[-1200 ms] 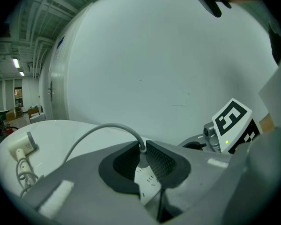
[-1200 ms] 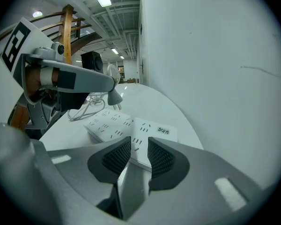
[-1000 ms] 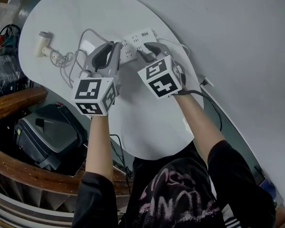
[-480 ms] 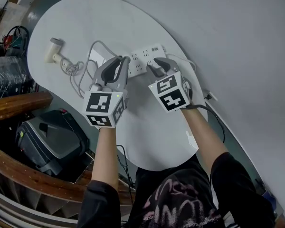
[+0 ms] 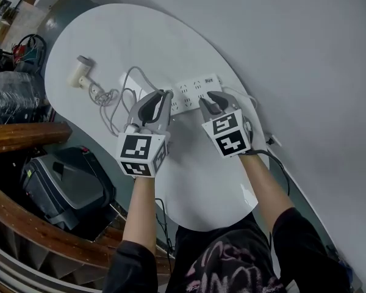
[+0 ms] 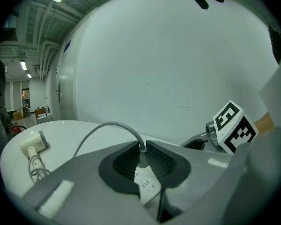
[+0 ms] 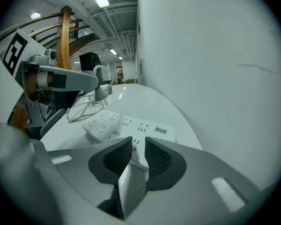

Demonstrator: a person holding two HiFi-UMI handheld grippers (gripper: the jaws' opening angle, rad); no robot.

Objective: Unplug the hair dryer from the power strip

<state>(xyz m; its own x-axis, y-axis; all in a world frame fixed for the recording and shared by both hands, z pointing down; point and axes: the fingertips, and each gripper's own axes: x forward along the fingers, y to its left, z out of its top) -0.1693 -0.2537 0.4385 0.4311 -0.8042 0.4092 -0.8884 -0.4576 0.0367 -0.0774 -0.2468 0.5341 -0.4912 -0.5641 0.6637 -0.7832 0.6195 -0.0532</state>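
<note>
Right claw (image 5: 211,98) had just been closing round the power strip (image 5: 190,93), not tight yet; left claw (image 5: 165,96) pinched the plug (image 6: 142,159), ready to pull

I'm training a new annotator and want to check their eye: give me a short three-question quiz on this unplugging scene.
1. True or false: in the head view the dryer lies on the table, left of the strip.
2. The left gripper has its jaws on: A the plug; B the dryer; C nothing.
3. Is the plug out of the strip?

Key: 1 true. 2 A. 3 No, it looks seated in the strip.
</note>
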